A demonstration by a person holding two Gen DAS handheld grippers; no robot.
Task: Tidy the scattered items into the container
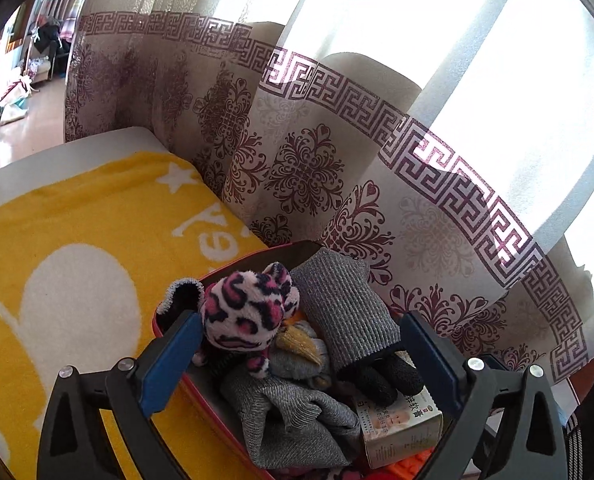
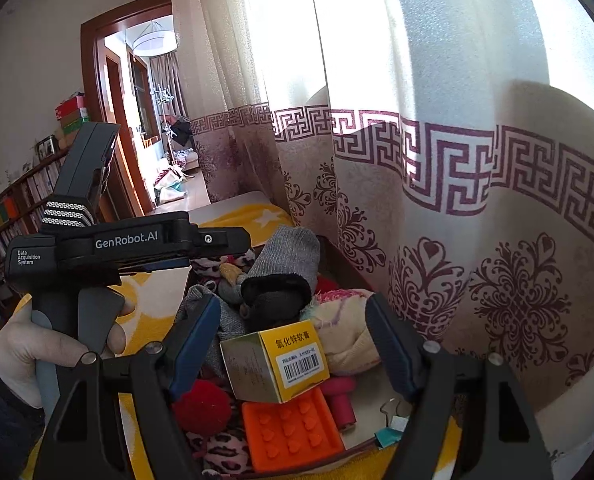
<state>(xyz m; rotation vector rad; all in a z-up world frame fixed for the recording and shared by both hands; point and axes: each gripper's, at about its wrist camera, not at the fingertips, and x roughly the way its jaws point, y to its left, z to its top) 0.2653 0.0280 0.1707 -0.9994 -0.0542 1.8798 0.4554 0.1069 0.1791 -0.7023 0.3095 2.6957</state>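
Both grippers, left (image 1: 297,356) and right (image 2: 293,344), hang spread and empty over the red-rimmed container (image 1: 169,336) (fuzzy leopard-print plush (image 1: 245,312), ribbed grey gloves (image 1: 345,308), glossy cardboard box (image 2: 277,364)).

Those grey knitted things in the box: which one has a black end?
The ribbed grey glove lying along the far side of the red box, its black fingers resting on the small carton. The crumpled grey cloth beside it is grey throughout.

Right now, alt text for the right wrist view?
An open hand-held gripper hovers over a full container holding a yellow box, orange tray, red pompom and grey glove. The other gripper is at left, patterned curtain behind.
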